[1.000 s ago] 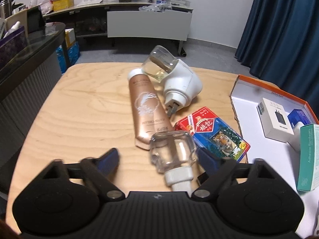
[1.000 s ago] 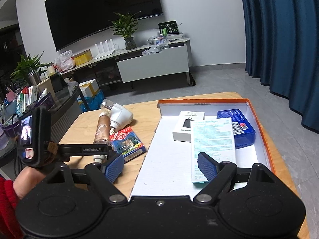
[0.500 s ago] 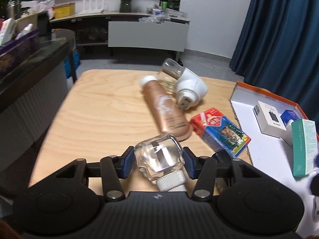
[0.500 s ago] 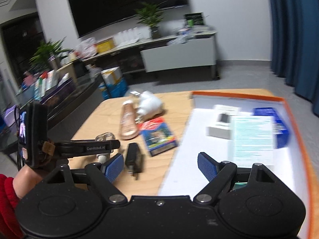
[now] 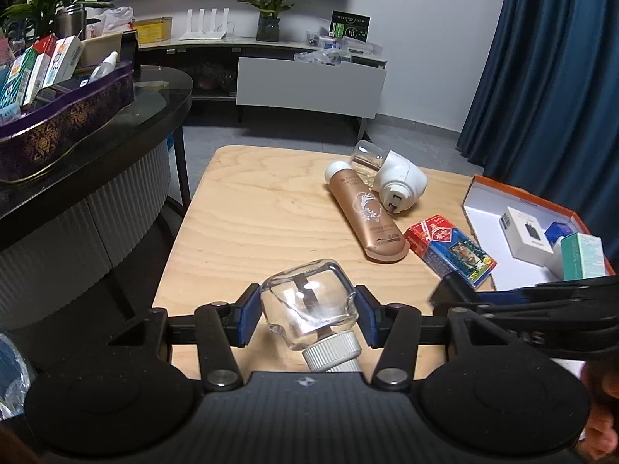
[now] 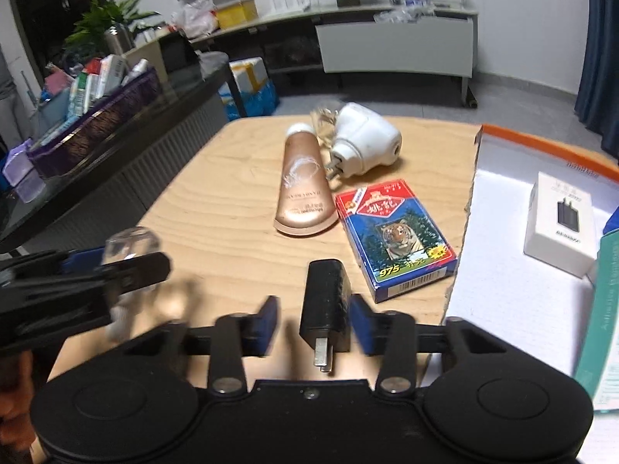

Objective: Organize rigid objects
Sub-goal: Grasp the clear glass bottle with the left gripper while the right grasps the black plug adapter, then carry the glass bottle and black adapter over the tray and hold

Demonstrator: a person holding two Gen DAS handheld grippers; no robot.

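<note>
My left gripper [image 5: 305,319] is shut on a clear glass bottle [image 5: 309,309] with a white ribbed cap, held above the wooden table [image 5: 263,224]; the bottle also shows blurred in the right wrist view [image 6: 129,247]. My right gripper [image 6: 313,319] straddles a black plug adapter [image 6: 325,301] lying on the table; its right pad touches the adapter, the left pad stands a little off. A gold tube [image 6: 303,189], a white plug-in device [image 6: 363,147] and a tiger card box [image 6: 394,237] lie beyond. The orange-rimmed white box [image 6: 503,270] is at right.
The box holds a white charger carton [image 6: 561,224], a teal bandage carton [image 6: 603,324] and a blue item [image 5: 559,230]. A dark glass counter [image 5: 116,116] with a purple tray of cartons stands left of the table. A TV cabinet [image 5: 309,85] is behind.
The left gripper closed on the glass bottle and lifted it off the table. The right gripper swung left from over the box and closed in around the black adapter.
</note>
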